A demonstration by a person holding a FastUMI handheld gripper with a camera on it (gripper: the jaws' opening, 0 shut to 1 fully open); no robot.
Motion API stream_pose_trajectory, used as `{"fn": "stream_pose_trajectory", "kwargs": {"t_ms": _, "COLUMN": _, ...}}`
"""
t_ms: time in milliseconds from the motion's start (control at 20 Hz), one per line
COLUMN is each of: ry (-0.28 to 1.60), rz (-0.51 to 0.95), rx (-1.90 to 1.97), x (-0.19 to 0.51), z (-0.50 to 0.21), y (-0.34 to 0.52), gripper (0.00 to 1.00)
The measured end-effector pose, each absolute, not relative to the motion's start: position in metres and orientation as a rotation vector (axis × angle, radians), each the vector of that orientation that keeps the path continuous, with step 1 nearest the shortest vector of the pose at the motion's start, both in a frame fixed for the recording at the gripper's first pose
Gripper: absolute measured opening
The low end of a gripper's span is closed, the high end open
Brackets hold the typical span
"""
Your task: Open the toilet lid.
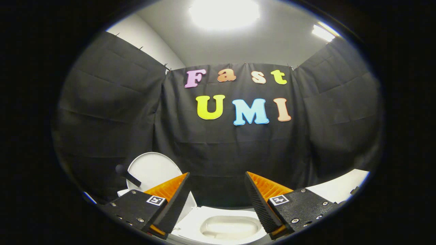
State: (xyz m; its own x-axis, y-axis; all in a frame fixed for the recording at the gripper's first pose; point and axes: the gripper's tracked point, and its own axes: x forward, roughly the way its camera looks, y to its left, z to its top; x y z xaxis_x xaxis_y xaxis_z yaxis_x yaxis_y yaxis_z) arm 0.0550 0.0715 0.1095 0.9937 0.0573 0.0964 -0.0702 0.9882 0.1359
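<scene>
A white toilet stands low in the gripper view, its bowl (229,225) showing between and below the fingers. The white lid (153,169) stands raised, tilted up behind the left finger and leaning toward the black cloth wall. A dark rod-like handle (127,175) sticks out across the lid's left side. My gripper (217,177) is open with a wide gap, and nothing sits between its fingers. The left finger (170,197) overlaps the lid's lower right part in the view; whether it touches the lid cannot be told.
Black cloth walls close the booth on three sides right behind the toilet. A white surface (340,187) lies to the right beyond the right finger. Bright ceiling lamps shine above.
</scene>
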Motion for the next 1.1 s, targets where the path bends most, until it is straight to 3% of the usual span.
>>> {"fn": "stream_pose_trajectory", "kwargs": {"t_ms": 1100, "ry": -0.058, "rz": -0.048, "rx": 0.052, "x": 0.019, "z": 0.018, "y": 0.019, "gripper": 0.95}}
